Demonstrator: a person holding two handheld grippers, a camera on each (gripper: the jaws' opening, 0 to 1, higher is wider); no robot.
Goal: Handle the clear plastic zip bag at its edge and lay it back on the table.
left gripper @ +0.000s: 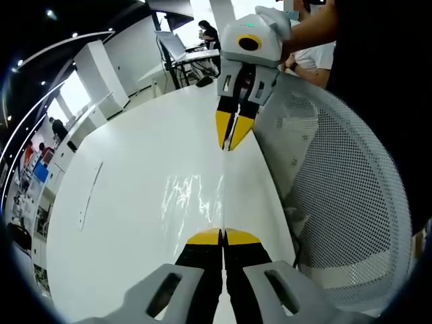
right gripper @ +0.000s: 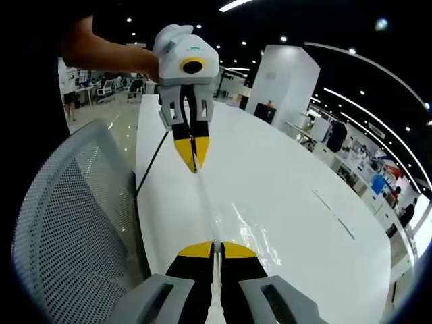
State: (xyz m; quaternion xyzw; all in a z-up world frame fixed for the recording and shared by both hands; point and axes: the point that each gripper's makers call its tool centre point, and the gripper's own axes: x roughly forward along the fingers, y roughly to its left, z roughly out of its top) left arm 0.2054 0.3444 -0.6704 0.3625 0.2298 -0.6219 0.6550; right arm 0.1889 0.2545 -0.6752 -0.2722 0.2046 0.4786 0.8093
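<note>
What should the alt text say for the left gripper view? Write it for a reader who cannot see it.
Two grippers hold a clear plastic bag stretched edge-on between them above a white table: the left gripper shut on its near edge, the right gripper on the far edge. A white mesh chair stands beside the table.

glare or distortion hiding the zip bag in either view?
Left gripper view: ceiling-light glare streaks the clear bag on the white table, its edges faint; fisheye bends the mesh chair. Right gripper view: the bag shows as shiny reflections; the taut edge between the left gripper and right gripper stays sharp.
</note>
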